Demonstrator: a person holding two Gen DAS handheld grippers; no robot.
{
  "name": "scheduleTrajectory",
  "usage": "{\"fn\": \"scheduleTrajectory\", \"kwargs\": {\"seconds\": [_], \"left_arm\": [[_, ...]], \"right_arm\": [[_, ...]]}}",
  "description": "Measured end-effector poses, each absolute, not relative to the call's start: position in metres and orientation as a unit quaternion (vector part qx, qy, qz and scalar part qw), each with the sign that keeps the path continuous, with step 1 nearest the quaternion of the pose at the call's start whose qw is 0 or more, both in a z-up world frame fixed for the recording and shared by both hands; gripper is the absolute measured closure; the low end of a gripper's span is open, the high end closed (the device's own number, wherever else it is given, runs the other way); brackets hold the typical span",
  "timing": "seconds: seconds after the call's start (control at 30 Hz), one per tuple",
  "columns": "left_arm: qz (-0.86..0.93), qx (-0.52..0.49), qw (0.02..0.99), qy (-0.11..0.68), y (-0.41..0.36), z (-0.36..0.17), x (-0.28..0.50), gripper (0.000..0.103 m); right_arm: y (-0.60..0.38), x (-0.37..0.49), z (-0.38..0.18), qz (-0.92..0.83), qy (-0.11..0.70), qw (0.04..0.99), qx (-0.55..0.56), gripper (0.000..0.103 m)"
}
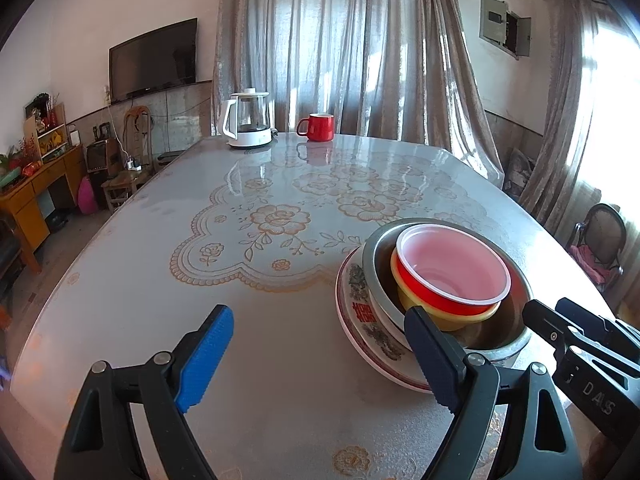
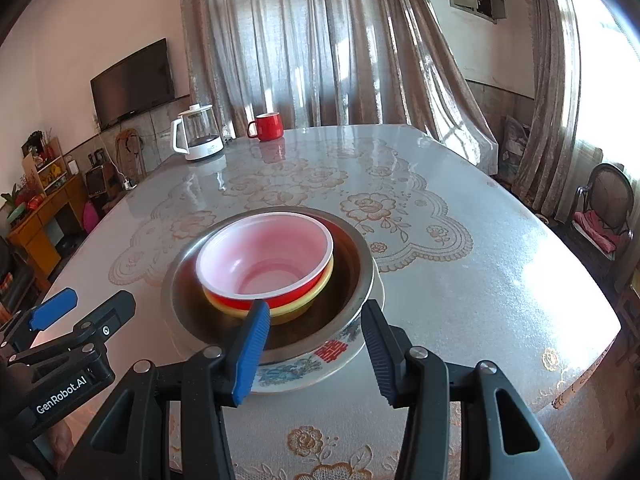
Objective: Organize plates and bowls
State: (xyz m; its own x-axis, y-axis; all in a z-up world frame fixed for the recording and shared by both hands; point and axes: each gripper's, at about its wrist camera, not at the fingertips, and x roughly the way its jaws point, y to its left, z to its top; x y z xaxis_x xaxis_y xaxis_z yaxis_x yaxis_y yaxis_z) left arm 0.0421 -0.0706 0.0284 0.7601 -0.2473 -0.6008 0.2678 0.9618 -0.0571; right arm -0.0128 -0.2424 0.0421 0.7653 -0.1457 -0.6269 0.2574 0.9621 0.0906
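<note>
Currently the stack sits upright on the table (image 2: 460,280), all openings facing up: a red bowl (image 2: 266,258) nested in a yellow bowl (image 2: 298,307), both inside a steel bowl (image 2: 362,254), which rests on a patterned plate (image 2: 332,354). Being round, the stack shows no long axis.

The right gripper (image 2: 316,354) is just in front of the stack, jaws partly apart and gripping nothing; the near rims of the steel bowl and plate show in the gap between its fingers. The left gripper (image 1: 320,360) stands beside the stack's left side, jaws wide and empty.

Open tabletop extends left, right and behind the stack. A kettle (image 2: 198,134) and a red mug (image 2: 268,126) stand well apart at the far edge.
</note>
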Motion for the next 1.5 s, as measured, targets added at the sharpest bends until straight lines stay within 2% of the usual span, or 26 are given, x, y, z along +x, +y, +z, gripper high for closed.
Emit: {"fn": "scheduleTrajectory", "kwargs": {"seconds": [1.5], "left_arm": [[-0.143, 0.024, 0.938, 0.316, -0.0725, 0.0279, 0.0421, 0.014]], "right_arm": [[-0.2420, -0.0106, 0.0404, -0.106, 0.326, 0.936, 0.084, 0.055]]}}
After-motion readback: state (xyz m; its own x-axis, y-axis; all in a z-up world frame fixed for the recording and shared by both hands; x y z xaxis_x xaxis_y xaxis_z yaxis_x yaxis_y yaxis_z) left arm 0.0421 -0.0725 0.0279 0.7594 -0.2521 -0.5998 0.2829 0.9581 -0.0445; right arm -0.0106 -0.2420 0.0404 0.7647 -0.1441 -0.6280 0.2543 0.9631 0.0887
